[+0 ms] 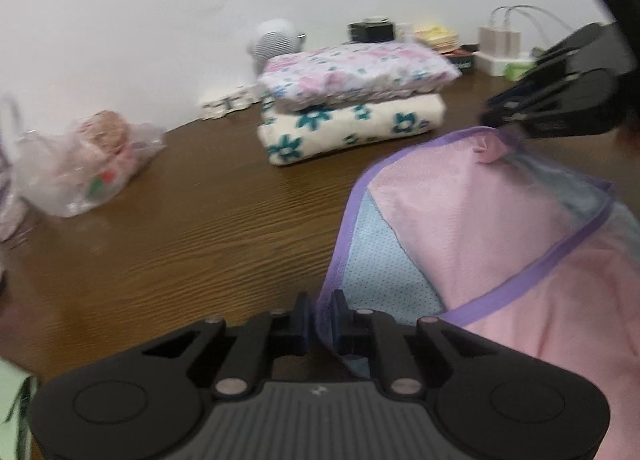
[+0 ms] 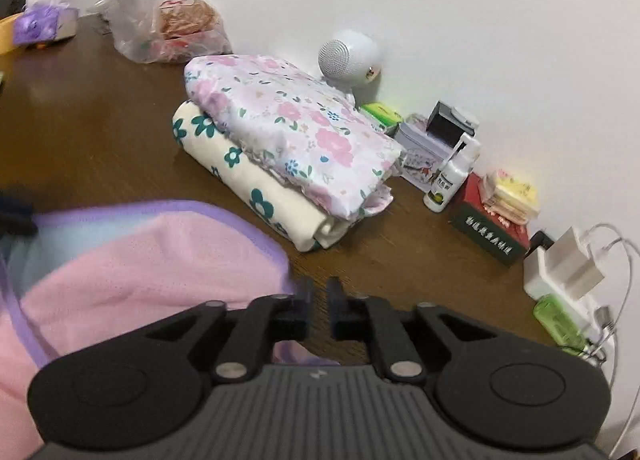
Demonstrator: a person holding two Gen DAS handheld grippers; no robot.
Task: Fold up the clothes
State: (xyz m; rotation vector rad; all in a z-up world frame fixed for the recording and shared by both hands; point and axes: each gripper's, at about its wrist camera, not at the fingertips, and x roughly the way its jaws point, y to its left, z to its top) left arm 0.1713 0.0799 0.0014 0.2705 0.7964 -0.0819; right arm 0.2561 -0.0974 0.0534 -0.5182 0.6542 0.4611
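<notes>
Left gripper [image 1: 320, 314]: jaws nearly closed, pinching purple hem of pink garment [image 1: 480, 228]. Right gripper [image 2: 319, 302]: narrow gap, grasp not discernible. Garment: on tabletop [image 1: 192, 228], near side of folded stack [image 2: 280, 148]. Risk: thin hem slipping, fold skewing. Plastic bag [image 2: 160, 28] beyond stack: food, indistinct.

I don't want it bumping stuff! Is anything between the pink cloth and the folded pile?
Nothing visible. Only bare table lies between the pink cloth and the folded pile; the plastic bag sits off to the side.
</notes>
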